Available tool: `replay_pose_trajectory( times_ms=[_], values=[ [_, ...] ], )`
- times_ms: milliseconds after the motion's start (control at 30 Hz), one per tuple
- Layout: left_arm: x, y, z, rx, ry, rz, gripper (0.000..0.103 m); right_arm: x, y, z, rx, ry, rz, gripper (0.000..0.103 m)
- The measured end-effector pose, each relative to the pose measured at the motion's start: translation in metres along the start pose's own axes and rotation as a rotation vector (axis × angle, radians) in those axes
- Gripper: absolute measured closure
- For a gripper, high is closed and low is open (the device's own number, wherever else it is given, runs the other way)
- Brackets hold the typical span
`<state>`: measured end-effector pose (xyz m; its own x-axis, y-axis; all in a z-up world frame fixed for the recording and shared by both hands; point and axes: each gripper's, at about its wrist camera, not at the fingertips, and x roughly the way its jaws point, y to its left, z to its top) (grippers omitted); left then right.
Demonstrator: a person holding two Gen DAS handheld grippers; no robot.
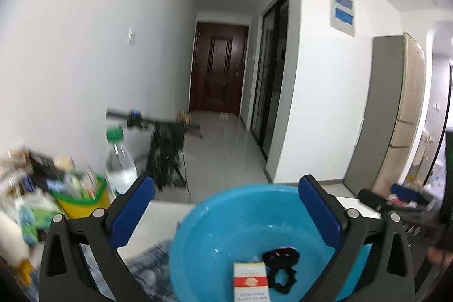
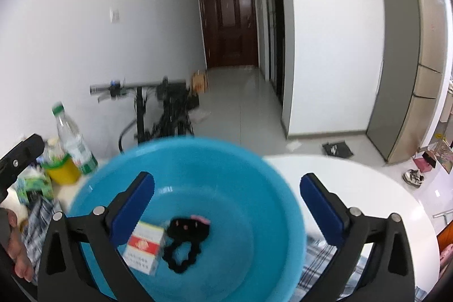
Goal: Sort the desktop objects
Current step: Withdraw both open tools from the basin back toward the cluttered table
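Left wrist view: we see the left gripper with its blue-padded jaws spread wide and holding nothing. Between and below the jaws sits a blue basin, its rim reaching up to the level of the pad tips. Inside the basin, low between the jaws, lies a red-and-white cigarette pack, and just right of it, touching or nearly so, a black hair tie with a small black plush charm. Left of the left jaw we note a clear water bottle with a green cap, upright, and further left a yellow cup with a green rim stuffed with blurred items. Under the basin on the left a plaid cloth shows.

Right wrist view: the right gripper likewise has its jaws wide apart and grips nothing. The blue basin fills the space between them. The cigarette pack lies close beside the left jaw, partly hidden by it; the hair tie lies just right of the pack, between the jaws. The bottle and yellow cup stand well left of the jaws. To the right of the basin the white counter is visible, with plaid cloth near the right jaw
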<state>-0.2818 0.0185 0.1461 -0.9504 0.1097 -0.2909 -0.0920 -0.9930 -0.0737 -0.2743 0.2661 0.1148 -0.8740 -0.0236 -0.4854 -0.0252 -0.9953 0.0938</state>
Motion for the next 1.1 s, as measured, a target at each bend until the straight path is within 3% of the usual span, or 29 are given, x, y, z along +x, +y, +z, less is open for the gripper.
replay_pose_trajectory(
  times_ms=[200,400,500,767,933,1100],
  values=[
    [-0.024,-0.011,0.008,0.057,-0.076,0.017,0.000,-0.040,0.002,0.013,0.003,-0.130,0.021,0.000],
    [-0.044,-0.021,0.014,0.088,-0.081,0.015,0.000,-0.076,0.014,0.019,-0.030,-0.230,0.008,0.000],
    [-0.051,-0.030,0.015,0.132,-0.055,0.059,0.000,-0.086,0.021,0.021,-0.047,-0.244,0.007,0.000],
    [-0.072,-0.051,0.014,0.209,-0.075,0.167,0.000,-0.104,0.027,0.022,-0.051,-0.285,-0.008,0.000],
    [-0.095,-0.047,0.019,0.157,-0.065,0.068,0.000,-0.119,0.029,0.022,-0.048,-0.300,-0.004,0.000],
    [-0.119,-0.041,0.025,0.151,-0.118,0.078,0.000,-0.132,0.031,0.021,-0.041,-0.301,-0.005,0.000]
  ],
)
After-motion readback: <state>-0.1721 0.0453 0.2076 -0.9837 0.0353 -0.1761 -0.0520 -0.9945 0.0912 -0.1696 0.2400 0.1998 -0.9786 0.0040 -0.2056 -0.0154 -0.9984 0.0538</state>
